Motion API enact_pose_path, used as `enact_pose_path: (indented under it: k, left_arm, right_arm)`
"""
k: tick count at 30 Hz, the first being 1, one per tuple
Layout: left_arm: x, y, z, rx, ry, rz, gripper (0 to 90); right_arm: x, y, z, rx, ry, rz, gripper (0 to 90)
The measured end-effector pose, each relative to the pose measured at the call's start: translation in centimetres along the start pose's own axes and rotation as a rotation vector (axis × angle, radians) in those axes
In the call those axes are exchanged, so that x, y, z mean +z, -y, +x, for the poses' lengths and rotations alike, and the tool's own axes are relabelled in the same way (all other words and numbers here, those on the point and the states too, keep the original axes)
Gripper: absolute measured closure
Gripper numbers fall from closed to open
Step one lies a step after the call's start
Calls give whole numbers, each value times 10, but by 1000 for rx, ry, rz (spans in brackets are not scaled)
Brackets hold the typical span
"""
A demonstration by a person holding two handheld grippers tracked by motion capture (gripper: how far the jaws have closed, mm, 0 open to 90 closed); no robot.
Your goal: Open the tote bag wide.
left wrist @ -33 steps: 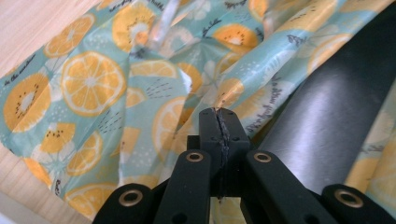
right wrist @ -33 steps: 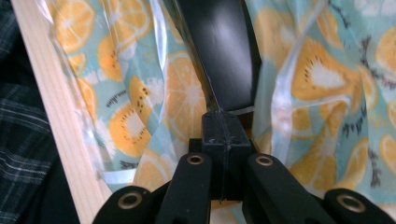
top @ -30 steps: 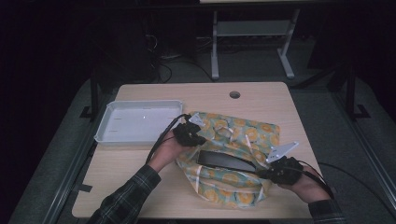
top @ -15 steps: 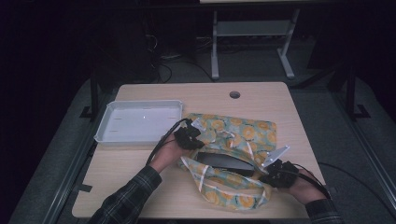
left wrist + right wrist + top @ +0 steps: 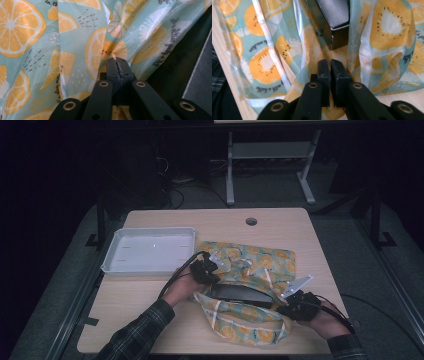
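Since a second ago the near rim of the thin, glossy citrus-print bag (image 5: 250,320) has been drawn toward the person, narrowing its mouth around the flat black box (image 5: 239,294) inside. Crinkled printed film bunches into soft folds. Left hand-held gripper (image 5: 206,270) is clamped on the bag's left rim, right hand-held gripper (image 5: 295,306) pinches the right rim. Both sit on the pale wooden table (image 5: 200,220), beside a white plastic tray (image 5: 150,251)
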State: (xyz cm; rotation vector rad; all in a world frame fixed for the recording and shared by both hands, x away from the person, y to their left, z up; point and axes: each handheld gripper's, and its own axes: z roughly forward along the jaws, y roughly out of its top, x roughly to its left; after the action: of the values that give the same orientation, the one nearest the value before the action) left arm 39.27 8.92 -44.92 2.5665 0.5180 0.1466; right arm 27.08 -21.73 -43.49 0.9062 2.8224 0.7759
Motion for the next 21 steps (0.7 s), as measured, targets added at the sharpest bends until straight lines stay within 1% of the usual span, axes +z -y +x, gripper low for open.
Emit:
enact_pose_path:
  k: [2,4,8,11,13,18,21]
  left_arm:
    - [0,0,0,4,-2,0,893]
    - [0,0,0,3,0,1,893]
    - [0,0,0,3,2,2,892]
    - [0,0,0,3,2,2,892]
    - [0,0,0,2,3,3,892]
    - [0,0,0,1,3,2,892]
    - [0,0,0,2,3,1,892]
  right_arm:
    - [-3,-1,0,-4,2,-10,812]
    - [-8,-3,1,3,6,-30,777]
    - [-23,-6,2,9,4,-96,727]
    - [-35,-11,3,10,16,-152,713]
    - [-39,-16,3,4,21,-183,710]
    - [-33,-36,-3,-19,48,-204,705]
    - [-23,-47,-8,-23,49,-191,705]
